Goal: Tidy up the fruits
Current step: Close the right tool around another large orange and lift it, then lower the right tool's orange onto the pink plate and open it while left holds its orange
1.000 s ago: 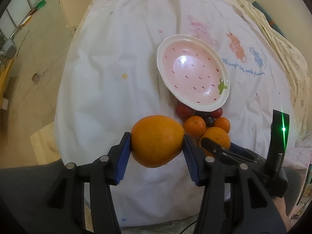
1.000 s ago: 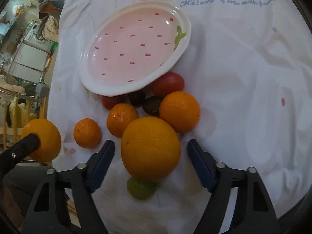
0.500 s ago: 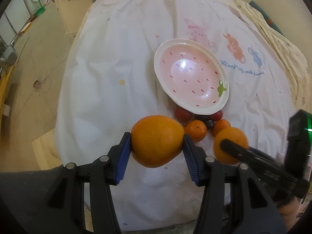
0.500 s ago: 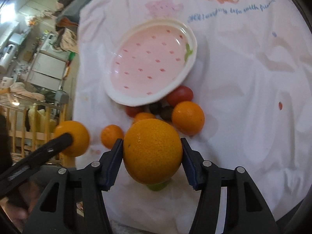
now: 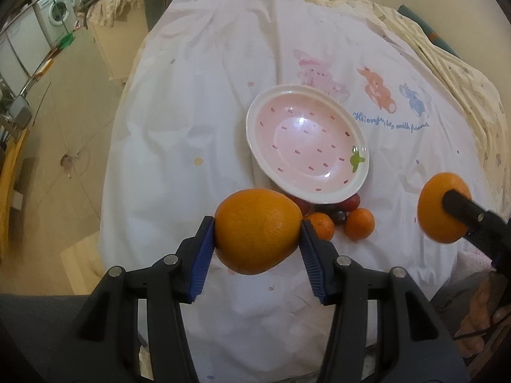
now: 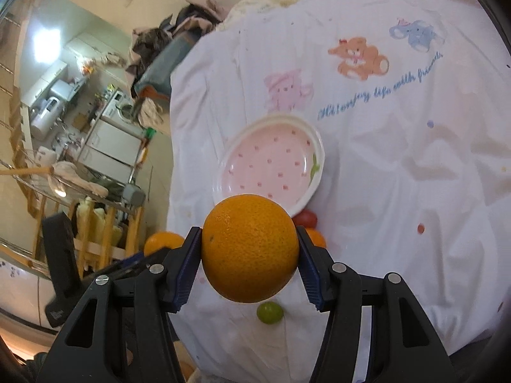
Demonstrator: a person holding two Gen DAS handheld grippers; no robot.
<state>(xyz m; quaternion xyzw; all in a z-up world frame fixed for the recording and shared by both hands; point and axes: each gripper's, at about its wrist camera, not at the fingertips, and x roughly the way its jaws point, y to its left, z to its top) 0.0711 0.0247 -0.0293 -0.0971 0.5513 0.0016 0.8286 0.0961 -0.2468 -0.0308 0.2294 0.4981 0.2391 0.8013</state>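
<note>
We've got an orange [image 5: 258, 230] pinched in each gripper [image 5: 257, 242]; firm, roundish, so grip across the middle.

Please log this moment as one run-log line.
left gripper: shut on left orange | right gripper: shut on right orange, lifted | plate: empty | green grape: on cloth

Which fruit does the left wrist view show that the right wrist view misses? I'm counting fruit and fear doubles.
Only the left wrist view shows a dark grape and a small tangerine below the plate. Only the right wrist view shows a green grape. Both show the pink plate and the two big oranges, the left tool's and the right tool's.
</note>
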